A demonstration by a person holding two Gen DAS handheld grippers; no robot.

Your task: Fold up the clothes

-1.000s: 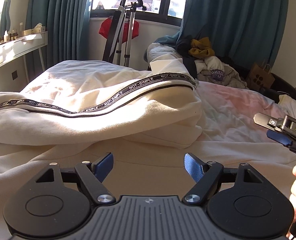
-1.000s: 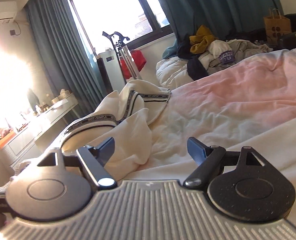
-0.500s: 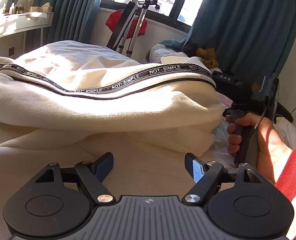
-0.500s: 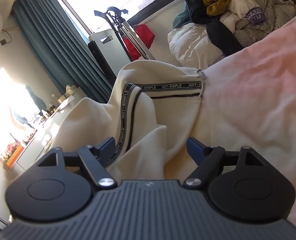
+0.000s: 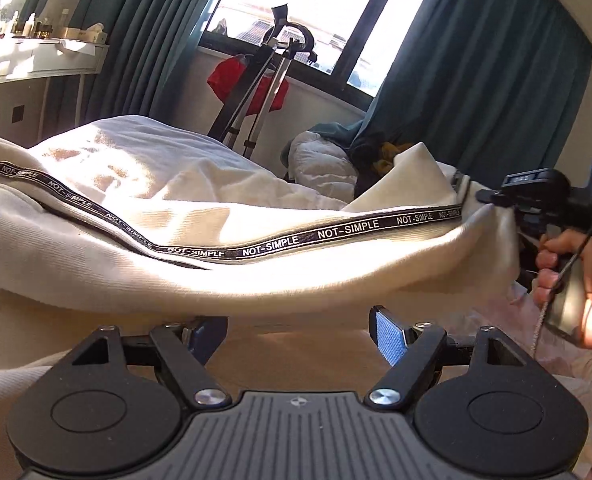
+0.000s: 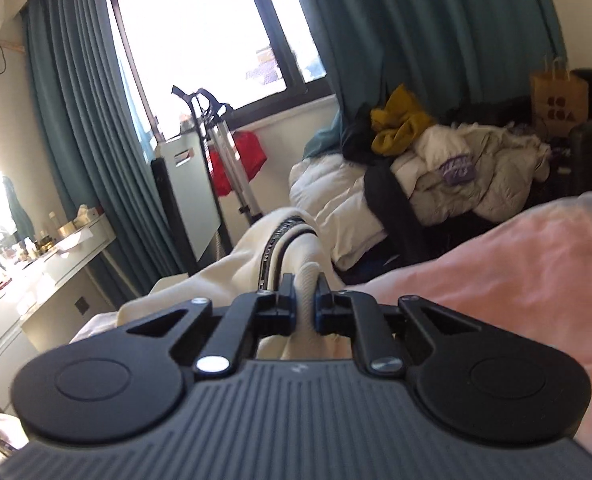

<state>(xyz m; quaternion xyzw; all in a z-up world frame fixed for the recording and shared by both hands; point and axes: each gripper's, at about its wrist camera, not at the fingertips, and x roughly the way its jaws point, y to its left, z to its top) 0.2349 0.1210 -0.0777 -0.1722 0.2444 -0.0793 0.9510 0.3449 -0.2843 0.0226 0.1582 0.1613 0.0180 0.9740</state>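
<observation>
A cream garment [image 5: 200,248] with a black "NOT-SIMPLE" tape stripe [image 5: 336,230] lies across the bed. My right gripper [image 6: 305,312] is shut on a bunched fold of this garment [image 6: 256,264] and holds its corner lifted off the bed. In the left wrist view the right gripper [image 5: 480,200] shows at the right, pinching the raised corner. My left gripper [image 5: 298,326] is open and empty, low under the lifted edge of the cloth, its left finger partly hidden by it.
The pink bedsheet [image 6: 496,272] spreads to the right. A pile of clothes [image 6: 448,160] lies at the bed's far end near teal curtains. A folded black stand [image 5: 264,92] with a red cloth leans at the window. A white dresser [image 5: 36,60] stands left.
My right gripper has closed on the garment's corner and lifted it. The cloth edge now hangs above my left gripper, which stays open.
</observation>
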